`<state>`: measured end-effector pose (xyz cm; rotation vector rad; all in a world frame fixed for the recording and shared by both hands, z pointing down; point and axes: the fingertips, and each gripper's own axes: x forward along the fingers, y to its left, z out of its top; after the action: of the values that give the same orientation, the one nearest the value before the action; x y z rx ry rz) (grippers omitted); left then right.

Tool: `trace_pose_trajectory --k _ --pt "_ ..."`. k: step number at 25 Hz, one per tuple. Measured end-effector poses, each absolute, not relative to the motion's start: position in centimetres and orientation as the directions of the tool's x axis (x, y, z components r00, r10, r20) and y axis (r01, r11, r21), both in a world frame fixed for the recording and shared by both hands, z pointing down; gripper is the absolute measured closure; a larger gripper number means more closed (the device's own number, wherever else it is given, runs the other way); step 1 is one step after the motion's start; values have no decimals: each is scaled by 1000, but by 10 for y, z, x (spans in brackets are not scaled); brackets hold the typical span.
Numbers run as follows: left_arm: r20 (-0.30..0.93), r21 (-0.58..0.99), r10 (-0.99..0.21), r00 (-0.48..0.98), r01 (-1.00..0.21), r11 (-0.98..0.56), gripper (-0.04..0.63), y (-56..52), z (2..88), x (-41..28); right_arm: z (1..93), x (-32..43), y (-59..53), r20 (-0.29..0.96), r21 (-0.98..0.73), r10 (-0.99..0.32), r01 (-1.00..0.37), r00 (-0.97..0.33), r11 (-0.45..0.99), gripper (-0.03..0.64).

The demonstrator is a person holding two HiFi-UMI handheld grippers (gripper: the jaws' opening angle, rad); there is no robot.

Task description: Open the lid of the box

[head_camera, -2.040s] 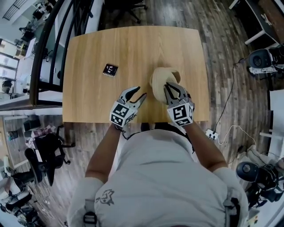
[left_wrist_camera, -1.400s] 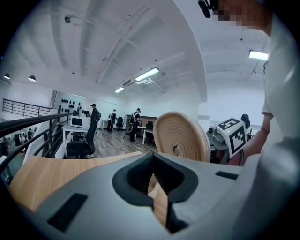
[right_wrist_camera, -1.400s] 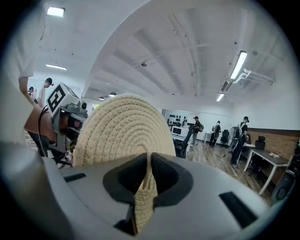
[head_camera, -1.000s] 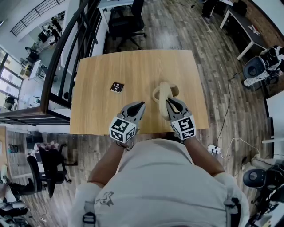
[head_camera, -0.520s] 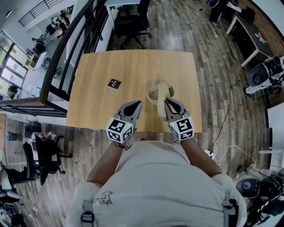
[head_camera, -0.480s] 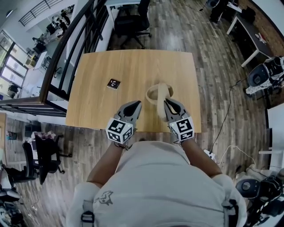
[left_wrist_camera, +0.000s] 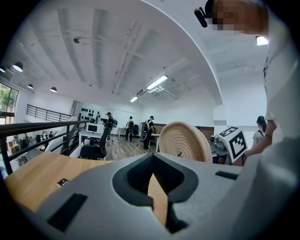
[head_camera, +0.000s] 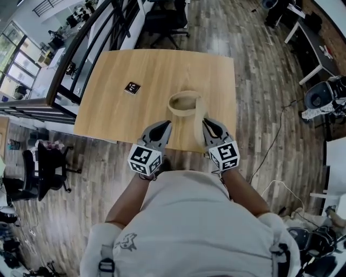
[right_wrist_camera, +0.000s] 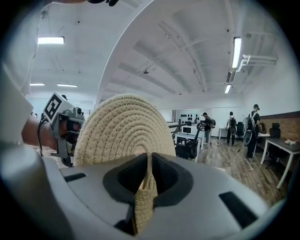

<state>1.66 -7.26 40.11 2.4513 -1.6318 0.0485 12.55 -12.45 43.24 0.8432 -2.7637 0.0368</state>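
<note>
A round woven box (head_camera: 183, 103) stands with no lid on it on the wooden table (head_camera: 124, 116), right of the middle. Its woven lid (head_camera: 199, 123) stands on edge just nearer than the box, and my right gripper (head_camera: 210, 129) is shut on its rim. In the right gripper view the lid (right_wrist_camera: 124, 129) rises as a disc above my right gripper (right_wrist_camera: 144, 187), with its rim pinched between the jaws. My left gripper (head_camera: 161, 130) hangs shut and empty over the table's near edge, left of the lid (left_wrist_camera: 185, 140).
A small black marker tile (head_camera: 132, 87) lies on the table's left part. Beside the table are a railing (head_camera: 81, 48) on the left, an office chair (head_camera: 167, 16) beyond it, and wooden floor. Several people stand far off in the room.
Both grippers have drawn back toward the table's near edge. The lid came along in the right gripper, away from the box, whose open mouth now shows whole.
</note>
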Motion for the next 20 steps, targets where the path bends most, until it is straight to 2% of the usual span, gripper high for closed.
trace_pose_trajectory --k 9,20 --pt "140 125 -929 343 -937 -327 589 -33 397 35 448 147 -98 248 26 -499 -510 -830 860 578" --pt "141 109 -902 408 -912 -395 589 32 390 19 438 125 -22 233 1 -507 -521 -830 854 578"
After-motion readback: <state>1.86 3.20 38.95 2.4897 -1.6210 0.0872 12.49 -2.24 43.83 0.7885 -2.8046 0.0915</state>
